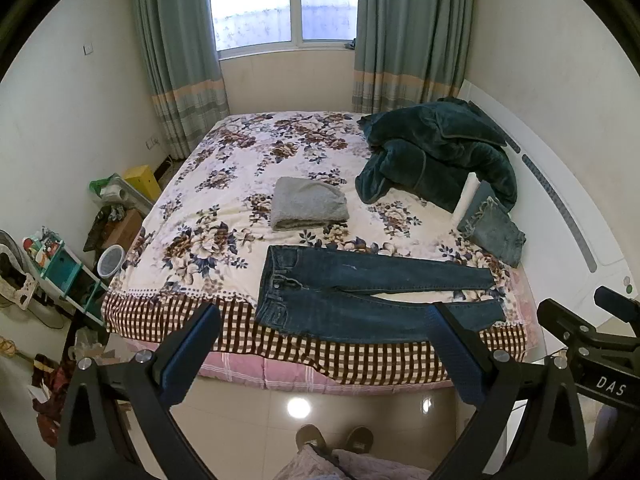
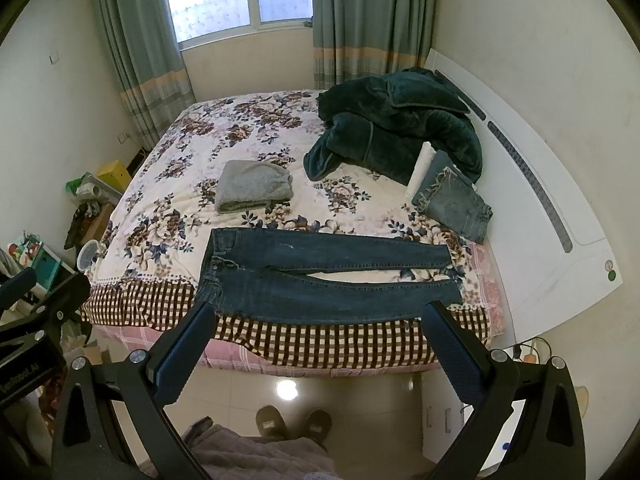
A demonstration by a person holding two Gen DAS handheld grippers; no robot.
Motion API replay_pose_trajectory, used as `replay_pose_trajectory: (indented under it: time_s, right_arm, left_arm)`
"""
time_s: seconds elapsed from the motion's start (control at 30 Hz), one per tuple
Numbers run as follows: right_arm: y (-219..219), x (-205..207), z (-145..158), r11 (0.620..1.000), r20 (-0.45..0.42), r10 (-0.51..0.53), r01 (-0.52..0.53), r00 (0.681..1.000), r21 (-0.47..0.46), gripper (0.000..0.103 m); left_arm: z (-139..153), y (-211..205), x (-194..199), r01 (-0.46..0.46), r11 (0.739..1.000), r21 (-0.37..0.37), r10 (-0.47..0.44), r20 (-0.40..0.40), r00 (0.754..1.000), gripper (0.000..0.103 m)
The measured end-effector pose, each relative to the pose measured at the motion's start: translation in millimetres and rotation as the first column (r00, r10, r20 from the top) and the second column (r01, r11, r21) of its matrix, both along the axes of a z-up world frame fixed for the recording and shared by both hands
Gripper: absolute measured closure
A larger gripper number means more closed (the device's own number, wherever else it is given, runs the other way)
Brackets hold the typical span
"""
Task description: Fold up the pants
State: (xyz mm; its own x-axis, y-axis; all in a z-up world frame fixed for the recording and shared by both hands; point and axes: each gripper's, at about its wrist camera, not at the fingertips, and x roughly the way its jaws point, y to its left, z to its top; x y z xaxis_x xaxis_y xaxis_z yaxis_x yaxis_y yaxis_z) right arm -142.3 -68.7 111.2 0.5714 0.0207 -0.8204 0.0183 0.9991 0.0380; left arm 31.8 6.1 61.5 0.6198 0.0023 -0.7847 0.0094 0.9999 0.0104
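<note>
Dark blue jeans lie flat along the near edge of the bed, waist to the left, legs running right; they also show in the right wrist view. My left gripper is open and empty, held above the floor in front of the bed, short of the jeans. My right gripper is open and empty too, at about the same distance. The right gripper's body shows at the right edge of the left wrist view. The left gripper's body shows at the left edge of the right wrist view.
On the floral bedspread lie a folded grey garment, a dark green blanket heap and folded light jeans. A white headboard stands at the right. Clutter and shelves stand left. Tiled floor and feet lie below.
</note>
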Motion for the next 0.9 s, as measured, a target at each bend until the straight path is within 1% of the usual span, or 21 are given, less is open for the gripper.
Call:
replay_pose_trajectory:
  time_s: [0.03, 0.1, 0.27, 0.4, 0.47, 0.5, 0.53, 0.6, 0.7, 0.73, 0.8, 0.83, 0.9]
  right_arm:
    - [1, -1, 1, 1.000, -0.002, 0.000, 0.000, 1.000, 0.004, 0.000]
    - [3, -3, 5, 1.000, -0.003, 0.000, 0.000, 1.000, 0.007, 0.000]
    - [3, -4, 5, 1.000, -0.002, 0.004, -0.004, 1.000, 0.010, 0.000]
    - [5, -6, 6, 1.000, -0.003, -0.003, 0.003, 1.000, 0.011, 0.000]
    - [10, -9, 2, 1.000, -0.001, -0.020, 0.020, 1.000, 0.011, 0.000]
    - [9, -9, -3, 0.999, -0.001, -0.032, 0.032, 0.999, 0.008, 0.000]
    - [8, -7, -5, 0.999, -0.003, -0.040, 0.040, 0.999, 0.009, 0.000]
    - [-2, 3, -23, 0.998, -0.014, -0.060, 0.060, 0.998, 0.010, 0.000]
    - [-14, 19, -40, 0.997, -0.019, -0.080, 0.080, 0.997, 0.000, 0.000]
    - [-18, 27, -48, 0.996, -0.022, -0.088, 0.088, 0.996, -0.009, 0.000]
    - [-24, 43, -61, 0.995, -0.042, -0.101, 0.100, 0.994, -0.018, 0.000]
    - [-38, 57, -70, 0.994, -0.055, -0.108, 0.107, 0.993, -0.014, 0.000]
    - [-49, 79, -84, 0.993, -0.077, -0.122, 0.120, 0.990, -0.021, 0.000]
  left_arm:
    - [-5, 2, -7, -0.002, 1.000, -0.003, 0.002, 0.004, 1.000, 0.000]
    - [1, 0, -2, 0.000, 1.000, -0.002, 0.000, -0.001, 1.000, 0.000]
    - [-4, 1, -7, -0.003, 1.000, -0.006, 0.003, 0.004, 1.000, 0.000]
    - [-4, 0, -2, -0.015, 1.000, 0.001, 0.015, 0.008, 1.000, 0.000]
    - [-11, -6, 5, -0.032, 0.999, -0.004, 0.032, 0.006, 0.999, 0.000]
    - [-15, -9, 9, -0.045, 0.999, 0.004, 0.045, 0.005, 0.999, 0.000]
    - [-31, -16, 9, -0.052, 0.999, 0.012, 0.052, 0.003, 0.999, 0.000]
    - [-41, -23, 20, -0.065, 0.998, 0.023, 0.065, 0.013, 0.998, 0.000]
    - [-56, -34, 40, -0.088, 0.994, 0.058, 0.086, 0.032, 0.996, 0.000]
    - [-63, -34, 42, -0.093, 0.993, 0.067, 0.091, 0.033, 0.995, 0.000]
    - [-76, -41, 61, -0.096, 0.992, 0.078, 0.094, 0.024, 0.995, 0.000]
    - [-82, -42, 62, -0.097, 0.992, 0.085, 0.095, 0.022, 0.995, 0.000]
    - [-98, -49, 86, -0.094, 0.991, 0.090, 0.095, -0.001, 0.996, 0.000]
